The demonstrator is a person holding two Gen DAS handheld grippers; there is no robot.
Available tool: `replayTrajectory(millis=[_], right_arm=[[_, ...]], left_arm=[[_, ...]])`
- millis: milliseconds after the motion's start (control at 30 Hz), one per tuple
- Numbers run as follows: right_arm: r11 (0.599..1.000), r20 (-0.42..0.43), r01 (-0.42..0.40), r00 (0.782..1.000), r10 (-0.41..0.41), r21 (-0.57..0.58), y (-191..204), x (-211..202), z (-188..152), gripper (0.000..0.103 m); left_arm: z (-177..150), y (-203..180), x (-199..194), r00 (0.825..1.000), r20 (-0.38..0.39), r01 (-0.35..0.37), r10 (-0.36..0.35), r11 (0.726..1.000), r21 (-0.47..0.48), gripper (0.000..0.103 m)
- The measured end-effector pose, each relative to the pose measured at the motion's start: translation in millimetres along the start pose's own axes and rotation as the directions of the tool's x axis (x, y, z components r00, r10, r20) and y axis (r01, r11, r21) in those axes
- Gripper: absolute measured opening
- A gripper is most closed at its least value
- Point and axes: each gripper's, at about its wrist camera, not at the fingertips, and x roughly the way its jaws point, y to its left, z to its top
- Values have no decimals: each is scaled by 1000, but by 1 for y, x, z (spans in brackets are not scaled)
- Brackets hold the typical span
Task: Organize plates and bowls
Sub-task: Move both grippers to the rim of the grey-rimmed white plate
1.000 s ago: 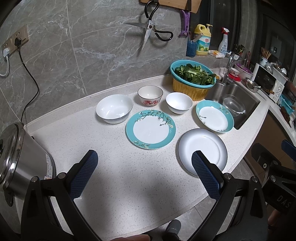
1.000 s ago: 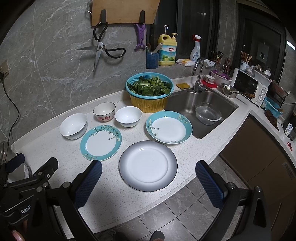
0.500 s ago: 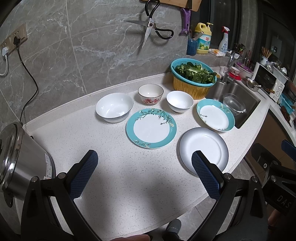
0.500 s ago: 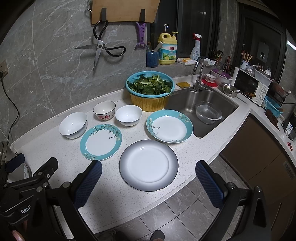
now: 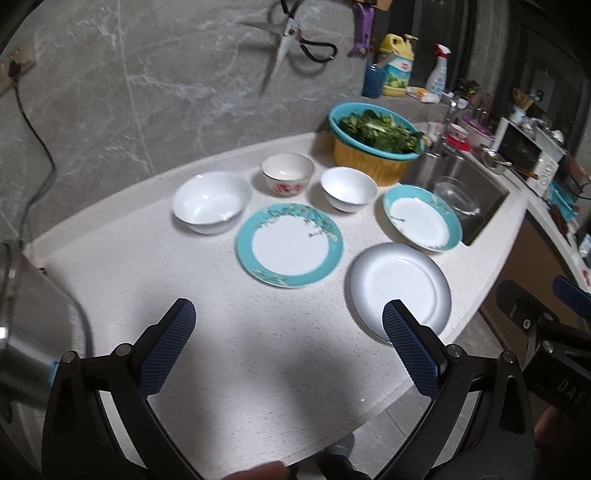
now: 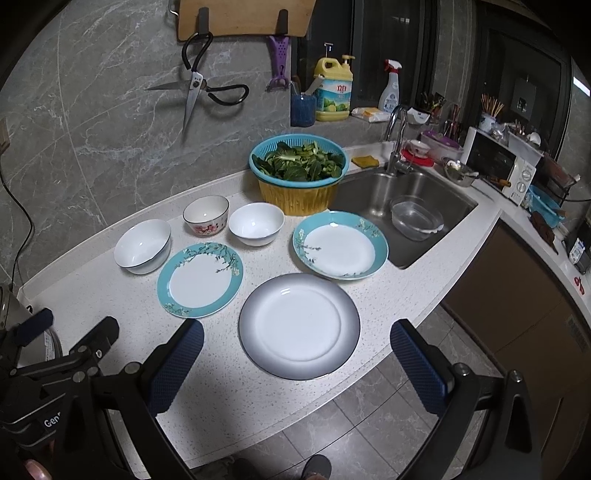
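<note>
The white speckled worktop (image 6: 424, 280) carries everything. Nearest me lies the grey-rimmed plate (image 6: 299, 326), two teal plates (image 6: 200, 279) (image 6: 340, 244) beyond it, then a large white bowl (image 6: 142, 246), a small white bowl (image 6: 256, 223) and a flowered bowl (image 6: 205, 215). My left gripper (image 5: 288, 350) and right gripper (image 6: 295, 363) hover, jaws spread wide, gripping nothing.

Blurred and cut-off things

The metal pot (image 5: 26, 314) is blurred and cropped at the left edge; the scissors (image 5: 284, 37) smear; the cutting board (image 6: 243, 16) is cropped.
</note>
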Motion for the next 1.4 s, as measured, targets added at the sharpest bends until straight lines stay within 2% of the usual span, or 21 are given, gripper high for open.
replayTrajectory(millis=[100, 233, 300, 333, 400, 500, 600, 633, 700, 733, 800, 867, 900, 967, 1067, 1100, 1200, 1233, 1300, 1367, 1400], right_arm=[[1000, -41, -22, 999, 22, 12, -8, 12, -8, 103], [989, -140, -100, 983, 116, 113, -37, 39, -24, 103], [978, -162, -129, 974, 156, 165, -53, 51, -33, 103], [970, -166, -151, 969, 183, 188, -62, 58, -36, 103], [956, -160, -197, 959, 235, 219, -82, 75, -39, 103], [939, -167, -258, 940, 298, 227, -102, 107, -35, 103], [906, -163, -357, 903, 397, 228, -121, 140, -29, 103], [883, -161, -414, 878, 451, 220, -128, 155, -25, 103], [858, -191, -475, 840, 508, 192, -135, 175, -20, 103], [843, -234, -511, 810, 538, 170, -135, 187, -16, 103], [831, -280, -538, 784, 554, 138, -133, 200, -11, 103], [834, -292, -542, 784, 547, 107, -139, 209, -8, 103], [845, -298, -522, 793, 531, 116, -145, 215, -7, 103], [851, -313, -496, 791, 525, 174, -158, 229, -5, 102], [846, -320, -504, 784, 532, 173, -169, 241, -3, 91], [842, -331, -515, 775, 538, 162, -169, 245, -2, 91], [810, -337, -563, 739, 583, 166, -167, 255, -1, 91], [786, -343, -588, 709, 615, 194, -167, 262, -2, 91], [757, -347, -612, 676, 651, 227, -167, 268, -3, 87], [732, -340, -634, 651, 679, 250, -168, 274, -6, 76], [726, -340, -637, 643, 686, 260, -169, 279, -7, 73]], left_arm=[[-11, 0, 25, 995, -65, 72, -72, 997, 5, 103], [-31, -1, 64, 972, -152, 173, -177, 984, -38, 103], [-40, -4, 82, 952, -184, 233, -245, 969, -87, 103], [-44, -5, 96, 935, -207, 263, -288, 955, -141, 103], [-48, -12, 120, 920, -252, 266, -299, 951, -157, 103], [-47, -29, 144, 926, -218, 286, -309, 949, -129, 103], [-37, -44, 160, 926, -201, 296, -320, 945, -141, 103], [-33, -46, 160, 926, -206, 291, -317, 945, -146, 103], [-23, -54, 175, 923, -268, 239, -275, 958, -159, 103], [-20, -54, 187, 917, -316, 185, -244, 961, -205, 103], [-18, -46, 196, 910, -329, 161, -252, 947, -279, 101], [-16, -49, 206, 917, -329, 133, -226, 950, -283, 101], [-16, -52, 211, 915, -331, 134, -229, 949, -285, 101], [-17, -55, 219, 915, -331, 131, -230, 947, -294, 101], [-18, -68, 228, 926, -300, 145, -229, 950, -277, 101], [-16, -74, 232, 927, -282, 172, -248, 947, -270, 99], [-17, -81, 241, 926, -285, 181, -249, 952, -247, 99], [-15, -83, 246, 920, -290, 192, -263, 949, -251, 99], [-12, -84, 253, 912, -283, 221, -297, 937, -270, 98], [-9, -85, 260, 893, -283, 268, -350, 918, -292, 85], [-9, -86, 262, 887, -295, 270, -356, 916, -295, 74]])
